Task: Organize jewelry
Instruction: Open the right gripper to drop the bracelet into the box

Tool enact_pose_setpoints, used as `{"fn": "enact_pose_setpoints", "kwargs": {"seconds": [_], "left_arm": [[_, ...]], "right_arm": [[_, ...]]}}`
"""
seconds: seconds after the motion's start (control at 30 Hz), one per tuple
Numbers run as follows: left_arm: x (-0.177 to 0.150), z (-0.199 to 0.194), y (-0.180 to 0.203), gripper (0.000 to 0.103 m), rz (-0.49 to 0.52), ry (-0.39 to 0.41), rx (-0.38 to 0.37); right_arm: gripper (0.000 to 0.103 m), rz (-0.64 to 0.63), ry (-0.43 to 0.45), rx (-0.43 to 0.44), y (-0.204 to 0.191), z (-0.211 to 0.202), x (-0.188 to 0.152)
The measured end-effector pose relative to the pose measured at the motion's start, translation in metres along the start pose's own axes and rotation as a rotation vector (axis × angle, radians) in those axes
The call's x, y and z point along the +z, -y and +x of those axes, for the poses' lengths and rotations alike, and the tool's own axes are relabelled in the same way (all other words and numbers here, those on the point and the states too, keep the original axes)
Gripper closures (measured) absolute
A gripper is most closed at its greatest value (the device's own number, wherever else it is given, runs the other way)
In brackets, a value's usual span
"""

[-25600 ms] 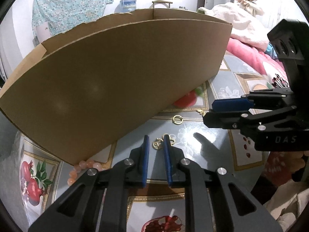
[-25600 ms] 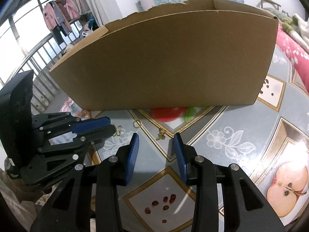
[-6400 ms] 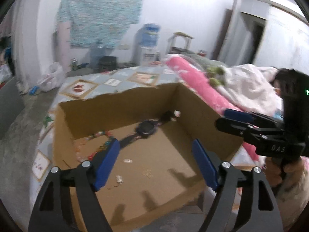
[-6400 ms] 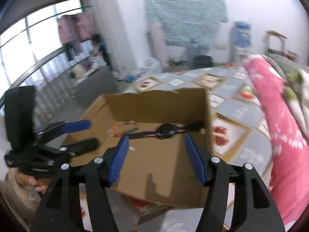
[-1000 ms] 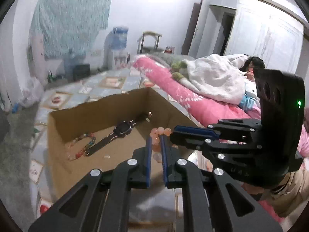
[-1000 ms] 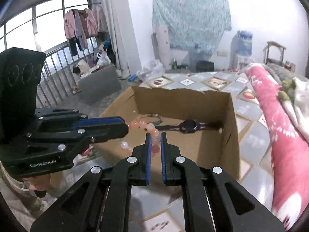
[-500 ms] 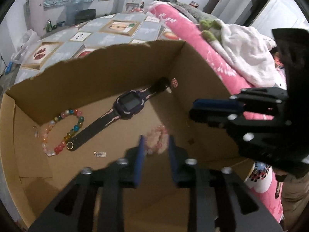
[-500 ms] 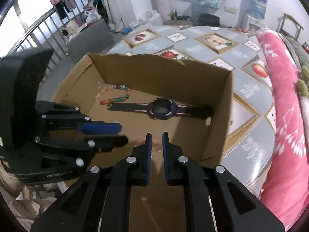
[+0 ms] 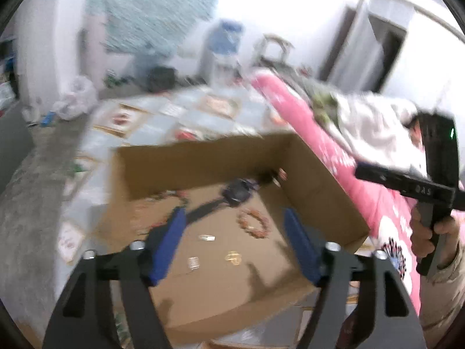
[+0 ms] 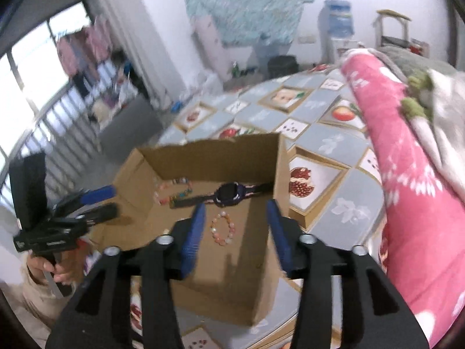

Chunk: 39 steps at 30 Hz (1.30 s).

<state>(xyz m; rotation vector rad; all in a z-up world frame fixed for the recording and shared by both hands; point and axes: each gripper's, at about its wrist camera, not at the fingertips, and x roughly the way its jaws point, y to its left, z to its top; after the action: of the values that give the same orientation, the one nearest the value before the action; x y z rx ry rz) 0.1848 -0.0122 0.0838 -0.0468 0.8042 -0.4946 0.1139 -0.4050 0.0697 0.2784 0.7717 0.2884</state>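
An open cardboard box [image 9: 325,192] [image 10: 261,299] stands on the tiled table. On its floor lie a pink bead bracelet [image 9: 253,223] [image 10: 223,229], a dark watch [image 9: 237,192] [image 10: 229,194], a coloured bead bracelet [image 10: 177,192], a gold earring [image 9: 233,257] and small silver pieces [image 9: 194,262]. My left gripper [image 9: 235,241] is open and empty above the box. My right gripper [image 10: 235,231] is open and empty above the box, with the pink bracelet seen between its fingers. Each gripper shows in the other's view, the right [image 9: 407,180] and the left [image 10: 96,200].
A pink blanket [image 10: 412,157] and bedding lie along the right of the table [image 10: 345,151]. A water dispenser [image 10: 338,20] and a chair stand at the far wall. A window with railing [image 10: 49,122] is on the left.
Both grippers opened and let go of the pink bead bracelet, which now lies on the box floor. Both have pulled back and up from the box.
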Motion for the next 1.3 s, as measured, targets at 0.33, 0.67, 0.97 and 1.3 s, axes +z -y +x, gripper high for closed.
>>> {"fn": "enact_pose_setpoints", "kwargs": {"seconds": [0.33, 0.67, 0.97, 1.3], "left_arm": [[-0.063, -0.006, -0.101, 0.019, -0.403, -0.033, 0.003], [-0.085, 0.003, -0.063, 0.020, -0.382, -0.081, -0.127], [-0.106, -0.017, -0.054, 0.020, -0.384, -0.089, -0.135], [-0.114, -0.056, -0.039, 0.018, -0.249, 0.092, 0.054]], "right_arm": [[0.046, 0.215, -0.182, 0.105, 0.035, 0.062, -0.044], [0.047, 0.174, -0.202, 0.074, 0.024, 0.064, -0.043], [0.047, 0.177, -0.192, 0.058, 0.020, 0.049, -0.065], [0.043, 0.144, -0.038, -0.088, 0.013, 0.008, -0.071]]}}
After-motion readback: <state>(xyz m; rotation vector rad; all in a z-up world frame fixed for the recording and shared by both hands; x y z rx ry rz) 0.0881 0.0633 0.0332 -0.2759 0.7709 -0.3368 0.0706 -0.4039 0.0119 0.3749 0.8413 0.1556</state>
